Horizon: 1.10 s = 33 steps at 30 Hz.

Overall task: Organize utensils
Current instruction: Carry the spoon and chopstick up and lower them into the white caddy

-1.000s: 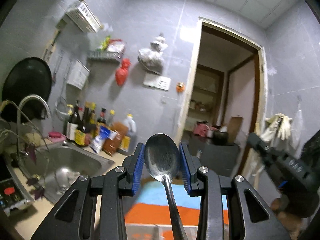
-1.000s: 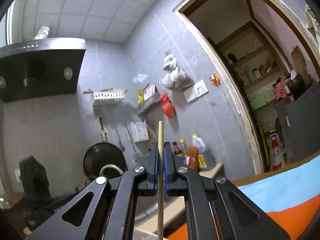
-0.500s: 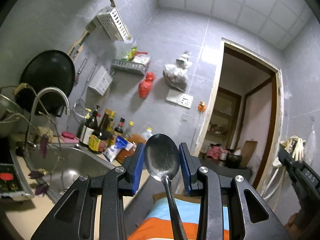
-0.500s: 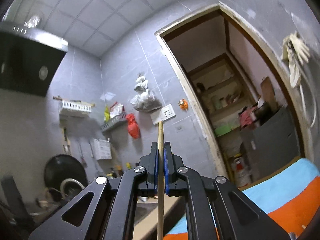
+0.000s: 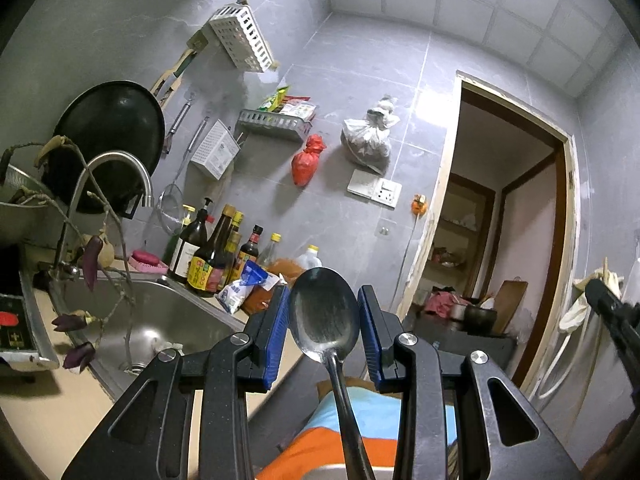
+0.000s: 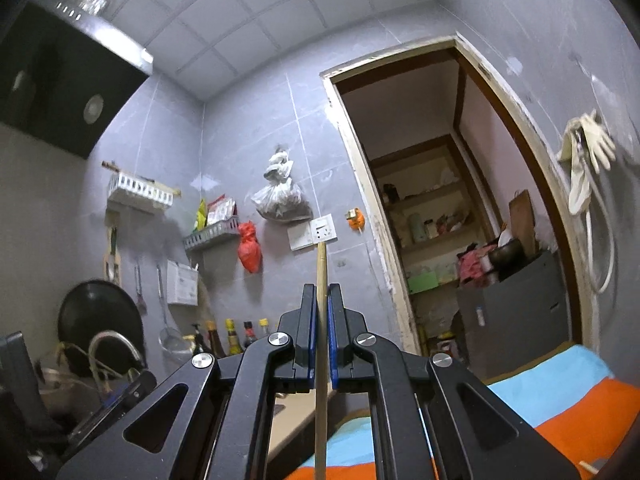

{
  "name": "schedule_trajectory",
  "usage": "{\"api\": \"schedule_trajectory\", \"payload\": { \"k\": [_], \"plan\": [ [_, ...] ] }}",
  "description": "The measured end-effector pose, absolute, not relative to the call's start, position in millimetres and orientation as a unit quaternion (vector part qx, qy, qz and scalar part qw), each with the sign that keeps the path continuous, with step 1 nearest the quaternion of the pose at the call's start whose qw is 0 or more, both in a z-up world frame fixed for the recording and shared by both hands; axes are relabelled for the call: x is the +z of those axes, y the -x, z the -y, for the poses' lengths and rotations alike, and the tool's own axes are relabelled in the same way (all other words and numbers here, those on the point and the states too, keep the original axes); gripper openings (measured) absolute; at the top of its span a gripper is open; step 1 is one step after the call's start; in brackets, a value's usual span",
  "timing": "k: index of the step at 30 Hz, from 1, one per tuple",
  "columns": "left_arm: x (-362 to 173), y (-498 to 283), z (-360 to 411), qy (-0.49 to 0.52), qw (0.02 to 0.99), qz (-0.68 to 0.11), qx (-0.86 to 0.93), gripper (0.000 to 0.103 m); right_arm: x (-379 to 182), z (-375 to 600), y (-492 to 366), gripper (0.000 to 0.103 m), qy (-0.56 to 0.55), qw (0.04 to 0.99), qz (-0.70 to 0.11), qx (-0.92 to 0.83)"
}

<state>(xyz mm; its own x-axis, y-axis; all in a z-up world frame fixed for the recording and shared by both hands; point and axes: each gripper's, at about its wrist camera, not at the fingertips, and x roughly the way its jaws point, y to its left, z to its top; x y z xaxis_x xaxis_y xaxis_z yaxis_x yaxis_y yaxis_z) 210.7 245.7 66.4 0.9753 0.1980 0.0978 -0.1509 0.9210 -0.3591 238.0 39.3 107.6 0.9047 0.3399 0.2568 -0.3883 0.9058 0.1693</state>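
Bottles (image 5: 216, 256) and tap (image 5: 116, 176) crowd the left; doorway (image 5: 508, 220) open

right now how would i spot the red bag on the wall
Start at the doorway and look left along the grey tiled wall. Past the white socket plate hangs a clear lumpy bag; the red bag hangs just left of it, smaller and the only bright red one.

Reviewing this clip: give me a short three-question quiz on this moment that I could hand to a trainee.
1. True or false: the left gripper holds a fork.
2. What sits between the right gripper fingers? A) wooden chopstick B) knife C) nothing
3. Fill in: behind the sink, the faucet stands in front of a hanging black ____.

Key
1. False: it holds a metal spoon, bowl end pointing forward.
2. A; the fingers are closed on it.
3. Wok.
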Motion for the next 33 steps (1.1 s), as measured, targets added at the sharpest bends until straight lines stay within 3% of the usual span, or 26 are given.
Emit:
{"api": "schedule_trajectory", "payload": {
  "k": [17, 24, 26, 31, 33],
  "plan": [
    [55, -193, -239, 0.166, 0.985, -0.005, 0.039, 0.03, 73, -33, -257, 0.004, -0.072, 0.967, -0.007, 0.246],
    [57, -194, -228, 0.158, 0.985, -0.065, -0.008, 0.031, 74, -27, -255, 0.013, -0.073, 0.958, -0.046, 0.275],
    [57, -194, -224, 0.156, 0.985, -0.078, -0.014, 0.033, 74, -23, -253, 0.02, -0.077, 0.954, -0.057, 0.284],
    [62, -185, -220, 0.174, 0.981, -0.083, -0.02, 0.052, 81, -11, -246, 0.022, -0.089, 0.947, -0.065, 0.3],
    [67, -181, -217, 0.173, 0.981, -0.082, -0.019, 0.058, 87, -2, -242, 0.03, -0.095, 0.945, -0.064, 0.305]
  ]
}}
